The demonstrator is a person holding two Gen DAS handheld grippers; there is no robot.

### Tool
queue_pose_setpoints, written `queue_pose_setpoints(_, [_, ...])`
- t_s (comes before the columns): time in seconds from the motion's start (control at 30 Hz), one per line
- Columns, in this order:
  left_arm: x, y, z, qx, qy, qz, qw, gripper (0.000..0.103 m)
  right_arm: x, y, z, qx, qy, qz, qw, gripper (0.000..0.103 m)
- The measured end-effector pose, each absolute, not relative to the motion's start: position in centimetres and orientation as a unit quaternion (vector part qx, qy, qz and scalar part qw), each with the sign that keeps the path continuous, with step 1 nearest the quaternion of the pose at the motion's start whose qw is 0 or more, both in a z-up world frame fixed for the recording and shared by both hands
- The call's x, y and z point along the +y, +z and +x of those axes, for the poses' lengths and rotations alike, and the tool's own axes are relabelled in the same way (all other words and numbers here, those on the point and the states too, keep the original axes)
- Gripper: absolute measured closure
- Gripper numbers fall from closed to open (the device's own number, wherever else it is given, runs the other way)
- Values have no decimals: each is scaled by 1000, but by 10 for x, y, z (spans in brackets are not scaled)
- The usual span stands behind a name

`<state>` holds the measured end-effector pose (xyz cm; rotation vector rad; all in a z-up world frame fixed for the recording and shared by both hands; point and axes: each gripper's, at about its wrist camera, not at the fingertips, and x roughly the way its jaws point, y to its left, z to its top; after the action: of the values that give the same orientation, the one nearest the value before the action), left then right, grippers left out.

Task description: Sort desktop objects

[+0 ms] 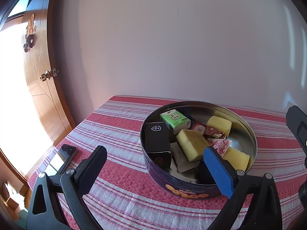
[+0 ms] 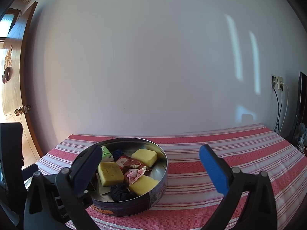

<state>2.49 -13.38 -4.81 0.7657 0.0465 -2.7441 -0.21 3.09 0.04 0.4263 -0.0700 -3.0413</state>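
A round dark-blue cookie tin (image 1: 191, 190) (image 2: 153, 195) sits on the red-striped tablecloth. Inside lie yellow sponges (image 1: 192, 144) (image 2: 110, 173), a green tissue pack (image 1: 174, 120) (image 2: 106, 153), a black box (image 1: 156, 137), red and pink snack packets (image 1: 220, 143) (image 2: 134, 174) and a dark ball of yarn (image 2: 120, 191). A black phone (image 1: 61, 159) lies on the cloth left of the tin. My left gripper (image 1: 155, 164) stands open in front of the tin, nothing between its fingers. Just right of the tin, my right gripper (image 2: 150, 169) is open too and holds nothing.
The table stands against a pale wall (image 1: 172, 48). A wooden door (image 1: 38, 88) is at the left, past the table's edge. A wall socket with cables (image 2: 278, 88) and a dark screen (image 2: 301, 103) are at the far right. Bare striped cloth (image 2: 239, 149) stretches right of the tin.
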Motion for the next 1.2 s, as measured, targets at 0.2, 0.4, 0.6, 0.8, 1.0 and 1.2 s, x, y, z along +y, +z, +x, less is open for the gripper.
queue_pose_setpoints(0.2, [-131,-51,20,16,-952,271,143,1,32,-2,-7,-25,-989,145,32,0])
queue_pose_setpoints(0.4, [-127,-54,18,16,-950,276,145,1,33,-4,-9,-25,-988,150,32,0])
queue_pose_setpoints(0.6, [-124,-56,15,17,-949,281,142,1,34,-5,-10,-24,-988,152,32,0])
queue_pose_setpoints(0.8, [-123,-57,12,17,-948,284,140,1,35,-6,-12,-25,-988,152,28,0])
queue_pose_setpoints(1.0, [-123,-57,12,22,-948,285,142,1,35,-7,-13,-25,-987,154,26,0])
queue_pose_setpoints(1.2, [-123,-60,8,21,-947,288,139,1,36,-9,-14,-25,-987,157,25,0])
